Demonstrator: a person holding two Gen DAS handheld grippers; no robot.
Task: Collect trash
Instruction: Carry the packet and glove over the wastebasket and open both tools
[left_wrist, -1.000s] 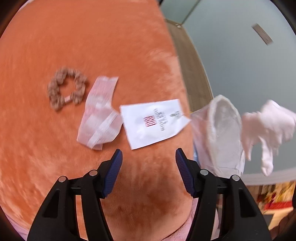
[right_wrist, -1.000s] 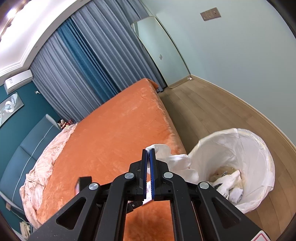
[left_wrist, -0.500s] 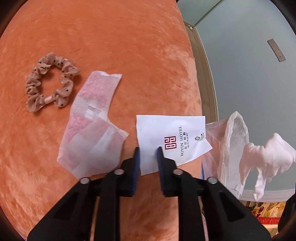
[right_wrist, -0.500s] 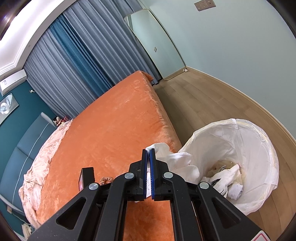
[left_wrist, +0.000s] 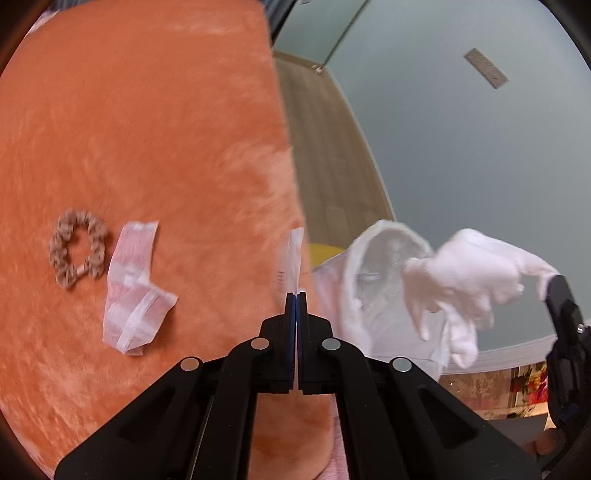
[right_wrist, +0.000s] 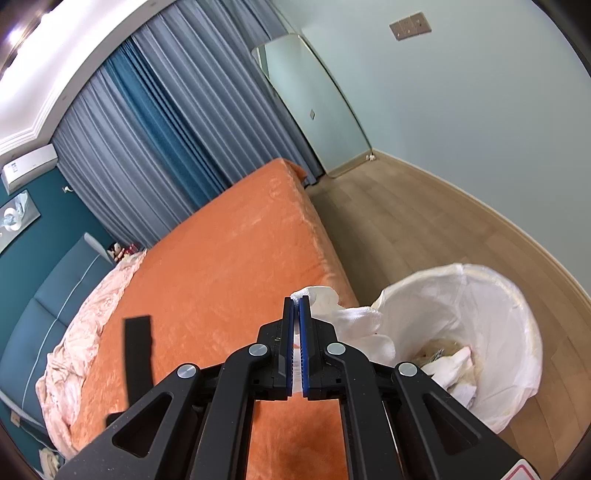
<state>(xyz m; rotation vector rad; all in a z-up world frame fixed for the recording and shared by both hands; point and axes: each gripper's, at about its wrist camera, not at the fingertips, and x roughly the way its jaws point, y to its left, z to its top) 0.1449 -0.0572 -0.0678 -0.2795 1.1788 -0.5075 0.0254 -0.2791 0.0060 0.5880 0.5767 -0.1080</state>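
My left gripper (left_wrist: 296, 295) is shut on the white hotel paper packet (left_wrist: 291, 254), which stands edge-on above the orange bed (left_wrist: 147, 129). A pink-white torn wrapper (left_wrist: 133, 295) lies on the bed to its left. My right gripper (right_wrist: 295, 300) is shut on a white glove (right_wrist: 351, 321), which also shows in the left wrist view (left_wrist: 465, 284), hanging beside the bin. The trash bin with a white liner (right_wrist: 491, 302) stands on the floor by the bed, with crumpled white trash inside.
A tan polka-dot scrunchie (left_wrist: 75, 253) lies on the bed left of the wrapper. Wooden floor (right_wrist: 424, 221) runs between bed and pale wall. A pink quilt (right_wrist: 88, 332), a blue headboard and curtains lie beyond. The left gripper's body (right_wrist: 138, 354) shows over the bed.
My left gripper closed on the hotel paper packet and lifted it off the bed, turning it edge-on. My right gripper stayed shut on the glove near the bin.
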